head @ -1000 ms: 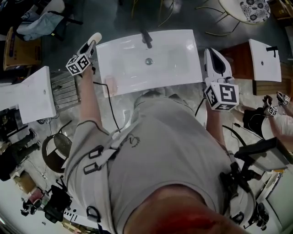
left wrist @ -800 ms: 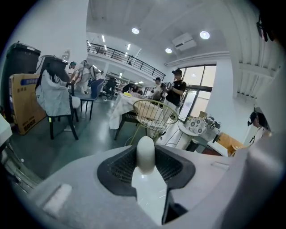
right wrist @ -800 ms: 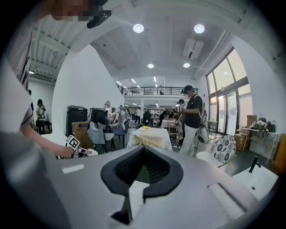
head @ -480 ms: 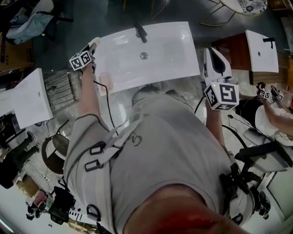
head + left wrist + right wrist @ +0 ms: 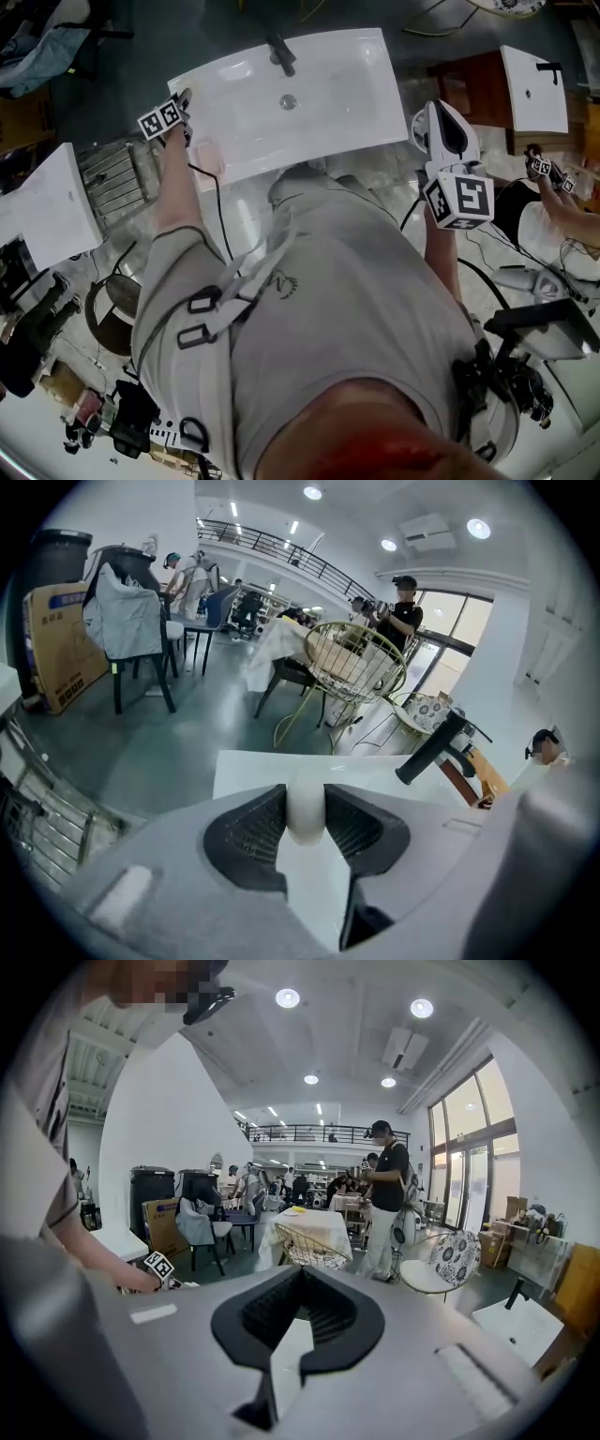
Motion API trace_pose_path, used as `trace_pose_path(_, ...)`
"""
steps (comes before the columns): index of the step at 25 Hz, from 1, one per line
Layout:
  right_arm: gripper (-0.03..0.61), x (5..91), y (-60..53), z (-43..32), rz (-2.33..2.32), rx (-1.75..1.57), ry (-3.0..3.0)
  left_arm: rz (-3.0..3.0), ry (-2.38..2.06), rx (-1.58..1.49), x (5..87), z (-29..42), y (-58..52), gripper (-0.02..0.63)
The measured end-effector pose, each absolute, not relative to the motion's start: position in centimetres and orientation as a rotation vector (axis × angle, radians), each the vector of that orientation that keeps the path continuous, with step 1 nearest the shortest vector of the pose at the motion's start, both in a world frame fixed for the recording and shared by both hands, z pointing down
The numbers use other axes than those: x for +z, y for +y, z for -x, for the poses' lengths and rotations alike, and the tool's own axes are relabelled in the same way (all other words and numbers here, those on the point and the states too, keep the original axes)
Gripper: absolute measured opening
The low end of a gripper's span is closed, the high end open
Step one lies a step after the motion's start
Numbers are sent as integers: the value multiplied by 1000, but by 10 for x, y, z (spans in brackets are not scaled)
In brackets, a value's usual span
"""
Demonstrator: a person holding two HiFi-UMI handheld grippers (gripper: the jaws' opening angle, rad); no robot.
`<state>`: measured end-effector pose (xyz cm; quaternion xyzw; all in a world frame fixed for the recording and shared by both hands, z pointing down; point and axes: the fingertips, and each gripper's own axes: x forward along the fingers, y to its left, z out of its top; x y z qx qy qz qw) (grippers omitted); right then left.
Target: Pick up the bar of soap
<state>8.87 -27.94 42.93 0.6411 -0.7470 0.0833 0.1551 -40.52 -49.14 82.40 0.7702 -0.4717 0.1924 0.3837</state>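
- Head view: left gripper [image 5: 183, 97] is at the left edge of the basin [image 5: 347, 84]. Right gripper [image 5: 439, 120] is just off the basin's right edge, idle. Soap can't be resolved from here. There's a pinkish patch [image 5: 206, 155] on the basin's near-left corner, can't tell what it is
- Left gripper view: fingers [image 5: 249, 828] are partly open and clamped on the bar of soap [image 5: 305, 816]. It's pale and rounded, held edge-on between the pads, right over the basin's [image 5: 246, 766] white top. Faucet [image 5: 433, 752] is further along the basin, to the right
- Right gripper view: right gripper [image 5: 300, 1275] has its fingers [image 5: 268, 1313] together at the tips with nothing between them. It points out across the room, away from the basin
- Status: grasp looks done, soap is in the left fingers. Can't tell whether its underside is clear of the basin top. What's left, as I read it, is lifting it clear if it isn't already
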Motion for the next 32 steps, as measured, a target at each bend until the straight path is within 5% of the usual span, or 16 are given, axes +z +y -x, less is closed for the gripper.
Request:
trace_pose_path(10,2,432,-282,-82,-1815,247,-2133,-1856,-1178,536,859,412,-479,152)
trace_pose_path(16,2,431,-283,-81,-1808,233,-2140,-1850,-1238,609,858,417,-484,356)
trace_pose_path(25,2,427,-284,-79,-1805,209,-2188,-1976,-1291,712,811,417,-502,359)
trace_pose_path(32,2,416,-308,-68,-1743,181,-2321,-2303,-1410,693,685,353,-496,357)
